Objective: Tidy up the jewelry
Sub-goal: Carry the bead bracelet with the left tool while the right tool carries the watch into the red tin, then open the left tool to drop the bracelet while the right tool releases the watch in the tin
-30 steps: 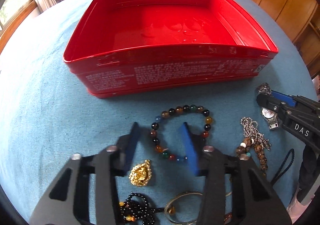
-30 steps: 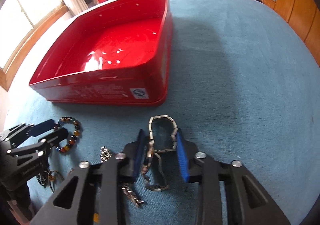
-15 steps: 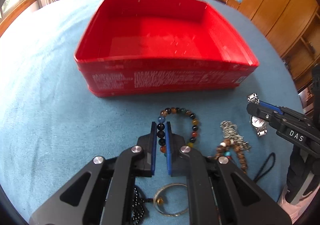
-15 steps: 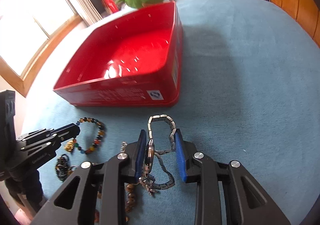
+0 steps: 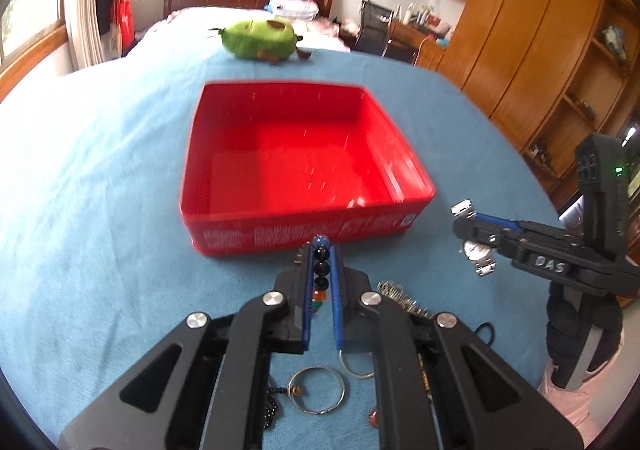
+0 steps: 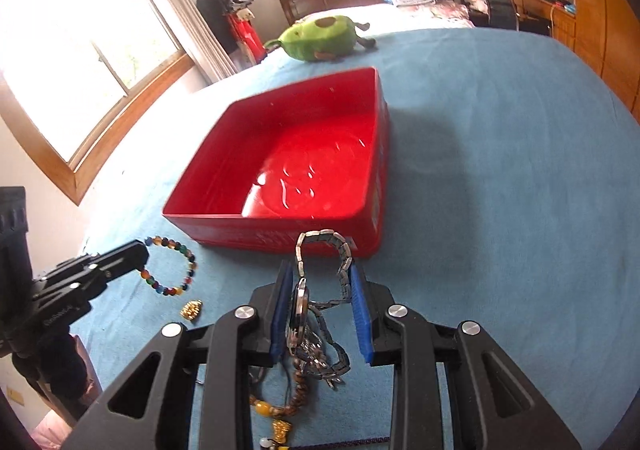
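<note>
We have the left tool [image 5: 322, 250] clamped on the bead bracelet [image 5: 321, 270] and the right tool [image 6: 320, 278] gripping the metal watch [image 6: 302, 310], both just short of the red tin [image 5: 304, 154]. We should carry each well over the tin's near wall before letting go, so dangling loops don't snag the rim.

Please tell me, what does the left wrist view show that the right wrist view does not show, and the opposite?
Only the left wrist view shows the thin metal bangle on the blue cloth and the silver chain pile.
Only the right wrist view shows the gold pendant and the whole ring of the bead bracelet.
Both show the red box, the green plush toy, the left gripper shut on the bead bracelet, and the right gripper holding the metal watch.
</note>
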Available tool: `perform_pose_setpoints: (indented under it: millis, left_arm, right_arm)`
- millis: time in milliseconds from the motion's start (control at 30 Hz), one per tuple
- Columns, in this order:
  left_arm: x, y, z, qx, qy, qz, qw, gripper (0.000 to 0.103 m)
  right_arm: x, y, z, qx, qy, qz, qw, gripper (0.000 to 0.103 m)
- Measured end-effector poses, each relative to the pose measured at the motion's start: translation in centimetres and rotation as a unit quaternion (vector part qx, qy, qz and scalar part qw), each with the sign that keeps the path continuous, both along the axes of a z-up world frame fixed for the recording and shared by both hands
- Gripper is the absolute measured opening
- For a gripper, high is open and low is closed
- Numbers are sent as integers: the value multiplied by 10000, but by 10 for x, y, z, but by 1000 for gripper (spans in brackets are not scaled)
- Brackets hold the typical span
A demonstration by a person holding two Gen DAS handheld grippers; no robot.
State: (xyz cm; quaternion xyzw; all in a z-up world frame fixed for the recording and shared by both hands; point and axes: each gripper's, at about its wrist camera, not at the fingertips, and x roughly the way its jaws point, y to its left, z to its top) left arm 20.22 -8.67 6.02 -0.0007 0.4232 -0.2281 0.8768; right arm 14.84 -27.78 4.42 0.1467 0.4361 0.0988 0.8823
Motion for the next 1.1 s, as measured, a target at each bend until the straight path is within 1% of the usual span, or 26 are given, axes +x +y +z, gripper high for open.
perform_pose_setpoints:
  millis: [33,133,233,333,400,500,633,733,867,1033,1100]
  left_arm:
    - [-3,1,4,-31,-53,-5,10000,6]
    - [4,4,18,-119,-224,35,9997,6]
    - [21,4,29,-208,-262,77,9994,6]
    - [40,3,32,-206,-313,256,9990,6]
    - [57,2,28,-250,-235,323,9989,6]
    - [89,-1,13,-320,-26,351,9989,6]
    - [118,-7,-12,-187,154,402,9989,6]
    - [131,-11,-28,-66,295,433,9986,6]
    - [144,-12,-43,53,421,453,9981,6]
    - [148,-11,-54,98,532,476,9974,7]
    - [147,-11,-54,104,526,456,9975,8]
  right_arm:
    - [3,2,5,-3,-27,28,10000,29]
    - [16,5,19,-48,-96,34,9999,29]
    - [37,7,31,-25,-144,37,9999,29]
    - [65,11,34,43,-111,52,9999,29]
    - [82,16,31,25,-53,52,10000,28]
    - [109,23,18,-39,59,4,10000,28]
    - [137,33,-6,-188,298,-2,9994,28]
    - [152,42,-22,-388,451,45,9982,28]
    - [162,46,-37,-574,600,40,9965,28]
    - [164,46,-43,-689,624,20,9957,29]
    - [164,47,-43,-722,625,28,9954,30]
